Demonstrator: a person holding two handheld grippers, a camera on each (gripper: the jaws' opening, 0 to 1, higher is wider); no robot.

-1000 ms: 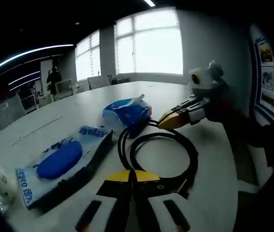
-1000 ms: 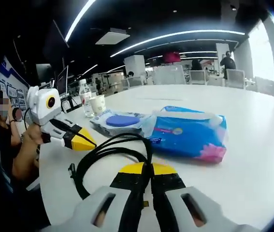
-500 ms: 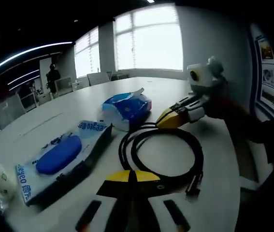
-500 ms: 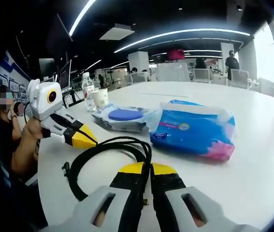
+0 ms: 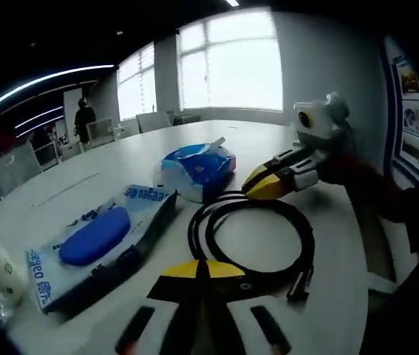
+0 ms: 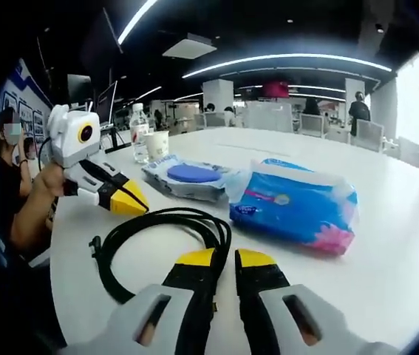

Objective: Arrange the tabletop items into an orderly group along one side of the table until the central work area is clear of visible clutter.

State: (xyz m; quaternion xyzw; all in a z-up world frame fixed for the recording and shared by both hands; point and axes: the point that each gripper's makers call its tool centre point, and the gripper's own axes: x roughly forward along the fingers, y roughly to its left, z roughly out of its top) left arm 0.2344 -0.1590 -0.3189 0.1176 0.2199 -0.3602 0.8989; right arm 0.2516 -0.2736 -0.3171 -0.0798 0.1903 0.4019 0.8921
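In the left gripper view, your left gripper [image 5: 197,268], jaws pressed together, is sitting just behind the coiled black cable [image 5: 252,238]; a blue pouch [image 5: 93,235] in packaging is lying left, open table [image 5: 61,196] beyond.

In the right gripper view, your right gripper [image 6: 225,258], jaws slightly parted and holding nothing, is touching the cable's near loop; the blue tissue pack [image 6: 294,205] is lying ahead-right.

Ahead of the left gripper and well beyond the table, a big bright window [image 5: 229,63] glows, with a person standing [image 5: 84,118] off to its left among chairs [image 5: 150,123]. Out past the right gripper, long ceiling light strips [image 6: 290,59] curve overhead, and another person stands [image 6: 358,111] far to the right beside office chairs [image 6: 370,134].
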